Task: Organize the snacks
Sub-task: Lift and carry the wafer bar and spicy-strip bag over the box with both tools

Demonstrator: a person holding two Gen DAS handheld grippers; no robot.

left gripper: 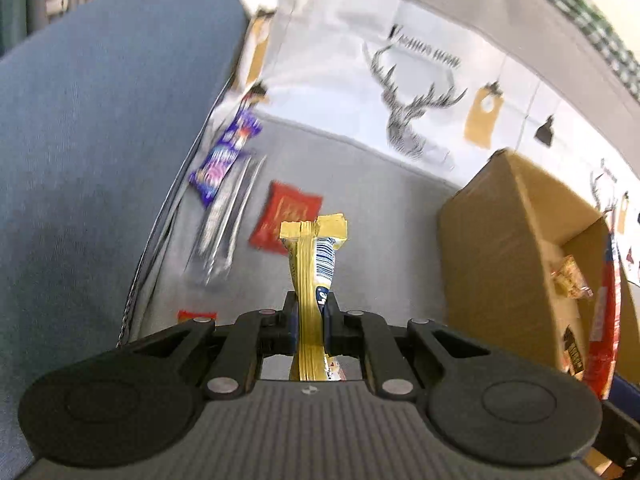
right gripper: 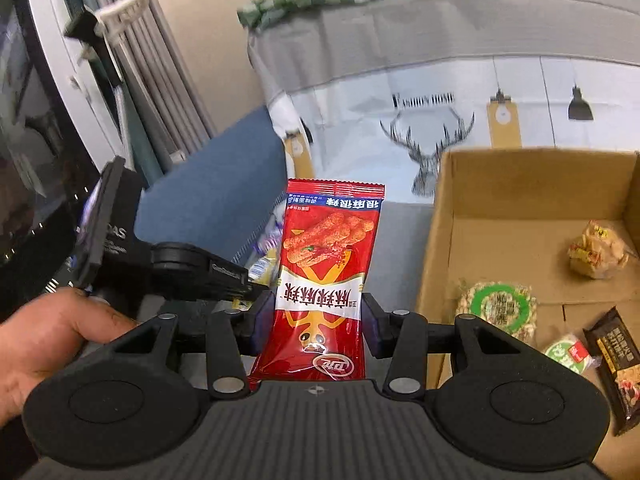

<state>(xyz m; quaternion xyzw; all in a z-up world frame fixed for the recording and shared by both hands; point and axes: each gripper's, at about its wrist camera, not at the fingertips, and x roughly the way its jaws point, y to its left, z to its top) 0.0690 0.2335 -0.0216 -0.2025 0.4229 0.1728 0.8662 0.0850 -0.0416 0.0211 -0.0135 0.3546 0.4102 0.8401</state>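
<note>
You are aiming for the cardboard box (right gripper: pixel 532 208) standing open at your right. Your right gripper (right gripper: pixel 319 316) is clamping the red snack packet (right gripper: pixel 326 276) beside its near wall; lift clear first. Your left gripper (left gripper: pixel 310 320) is pinching the yellow bar (left gripper: pixel 310 276).

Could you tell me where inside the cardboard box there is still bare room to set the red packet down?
The cardboard box has bare floor along its left wall and back, ahead of the round green-labelled snack. The near right corner is crowded: that snack, a dark bar and a crinkled pale packet.
</note>
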